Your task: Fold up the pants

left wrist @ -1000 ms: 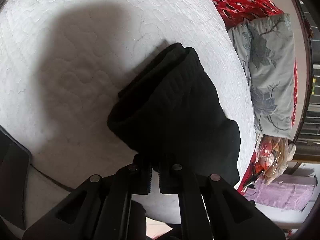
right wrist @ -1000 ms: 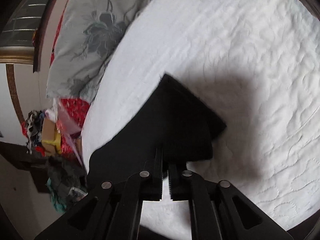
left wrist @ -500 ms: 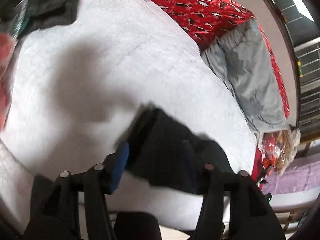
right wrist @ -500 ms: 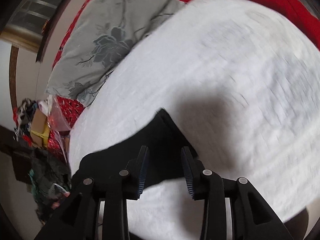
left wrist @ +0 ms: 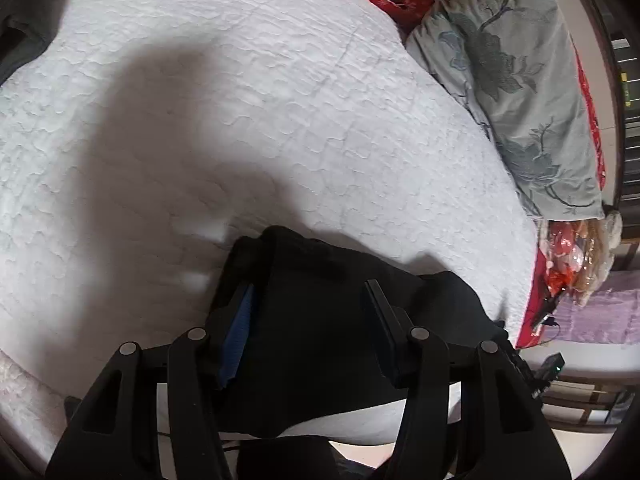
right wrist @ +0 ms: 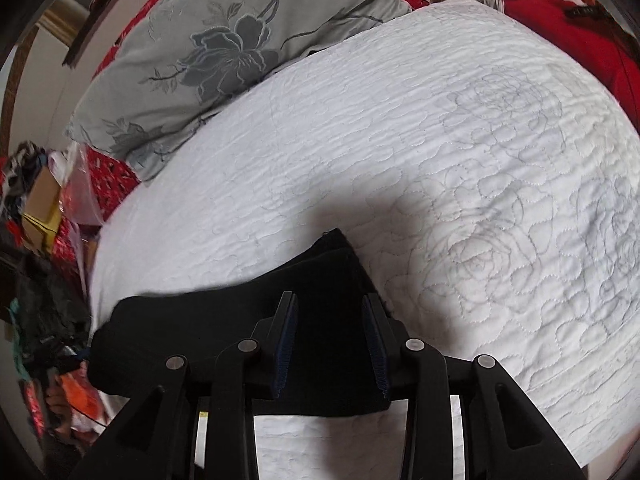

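The folded black fabric pants (left wrist: 320, 320) lay on the white quilted bed (left wrist: 280, 120) under both tools, left tool (left wrist: 308, 320) and right tool (right wrist: 330, 340); both stood part open, gripping nothing.

Black pants (left wrist: 320, 320), folded into a compact bundle, on white quilt (left wrist: 240, 120)

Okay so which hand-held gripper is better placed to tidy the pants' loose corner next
Probably right: the right hand-held gripper hangs open over the pants near their pointed corner.
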The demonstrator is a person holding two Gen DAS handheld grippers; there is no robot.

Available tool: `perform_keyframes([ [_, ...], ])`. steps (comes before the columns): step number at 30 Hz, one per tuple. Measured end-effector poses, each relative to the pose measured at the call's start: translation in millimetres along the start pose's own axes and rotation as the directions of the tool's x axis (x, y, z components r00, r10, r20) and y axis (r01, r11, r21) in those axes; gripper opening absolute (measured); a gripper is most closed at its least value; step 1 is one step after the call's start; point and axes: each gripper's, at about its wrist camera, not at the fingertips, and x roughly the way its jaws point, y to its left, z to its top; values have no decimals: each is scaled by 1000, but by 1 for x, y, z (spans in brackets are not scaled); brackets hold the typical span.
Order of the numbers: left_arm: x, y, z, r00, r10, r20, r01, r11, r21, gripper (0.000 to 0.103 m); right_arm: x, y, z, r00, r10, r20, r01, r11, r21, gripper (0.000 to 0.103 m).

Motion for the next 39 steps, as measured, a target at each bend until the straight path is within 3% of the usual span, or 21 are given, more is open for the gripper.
perform_keyframes([
  [3,-3,3,-4,1000,-4,25,4,1000,3,52,6,-2,3,999,-32,5,32,999,-12,36],
  [5,-4,1,-4,998,15,65,-15,1000,1,23,14,-2,4,999,-36,-16,36,999,-26,36],
  [6,-5,1,-6,997,25,76,-24,1000,-7,4,17,1,5,999,-45,-26,43,998,-50,28],
  [8,-14,7,-11,992,2,123,3,999,-43,4,18,4,9,999,-38,-30,36,997,-68,19],
  [10,-16,12,-12,971,122,203,-115,992,-46,4,5,1,16,999,34,15,-33,999,-18,14],
  [11,-6,22,-10,978,118,170,-106,991,-81,4,0,0,19,997,63,33,-63,998,-4,12],
  [17,-2,29,-11,979,104,175,-84,989,-122,4,16,-18,14,997,-84,0,84,996,-12,8],
  [20,-7,28,-12,984,83,158,-65,991,-117,6,12,-34,10,997,-80,-1,80,995,57,9],
  [23,-20,31,-16,986,6,165,14,993,-118,7,-8,-23,8,995,-80,50,79,996,32,14],
  [25,-23,30,-14,987,-14,161,31,994,-108,12,-20,-3,12,998,-24,61,25,999,-21,15],
  [27,-20,26,-8,991,-12,133,24,995,-93,21,-21,21,15,998,50,38,-47,996,-82,26],
  [29,-14,22,-2,996,-5,94,13,997,-76,23,-13,60,17,990,140,-17,-141,976,-163,30],
  [34,-4,17,5,999,-30,44,32,998,-54,25,29,172,14,932,286,-221,-347,877,-331,31],
  [37,1,15,10,999,-50,19,50,998,-41,29,65,239,4,919,242,-313,-368,811,-454,31],
  [39,2,12,12,997,-75,1,75,997,-20,35,84,267,-1,915,216,-342,-370,789,-491,31],
])
